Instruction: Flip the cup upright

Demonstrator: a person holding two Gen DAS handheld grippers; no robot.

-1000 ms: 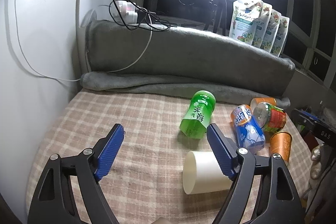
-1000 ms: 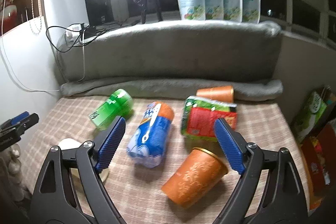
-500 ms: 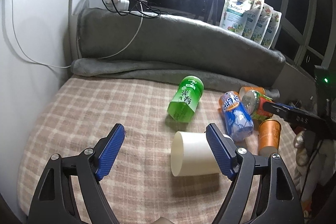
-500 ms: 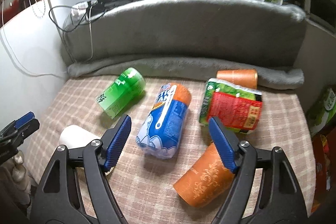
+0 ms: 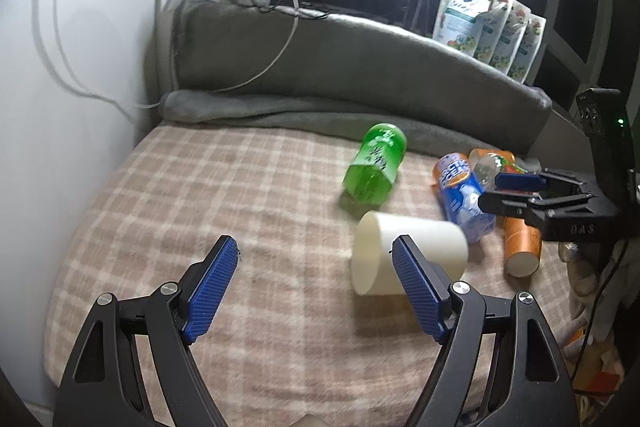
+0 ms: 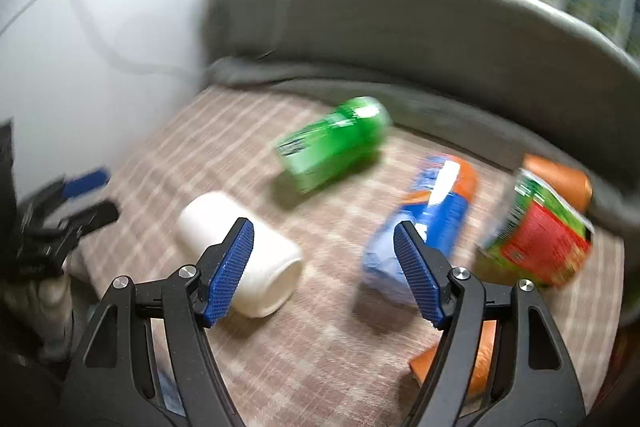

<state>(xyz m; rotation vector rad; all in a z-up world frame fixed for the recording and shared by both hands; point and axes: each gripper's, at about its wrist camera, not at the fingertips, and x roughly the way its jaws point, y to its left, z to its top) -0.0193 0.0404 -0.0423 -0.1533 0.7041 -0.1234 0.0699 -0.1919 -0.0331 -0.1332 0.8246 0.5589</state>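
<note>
Cup: the plain white paper cup (image 5: pixel 408 255) lies on its side on the checked beige-and-white blanket (image 5: pixel 224 195), open mouth toward the left wrist camera.
Left gripper (image 5: pixel 316 287): blue-padded jaws spread wide, nothing between them; its right pad overlaps the cup's mouth in the left wrist view, contact cannot be told.
Right gripper (image 6: pixel 324 271): jaws apart, holding nothing; in the blurred right wrist view the white cup (image 6: pixel 240 251) shows behind its left pad.
Neighbours: a green cylindrical cup (image 5: pixel 374 165) lies on its side just behind the white cup; a blue-and-orange printed cup (image 5: pixel 460 195) lies to the right, an orange patterned paper cup (image 5: pixel 520 243) beyond it.
Backdrop: a grey rolled blanket (image 5: pixel 360 67) runs along the far edge.
</note>
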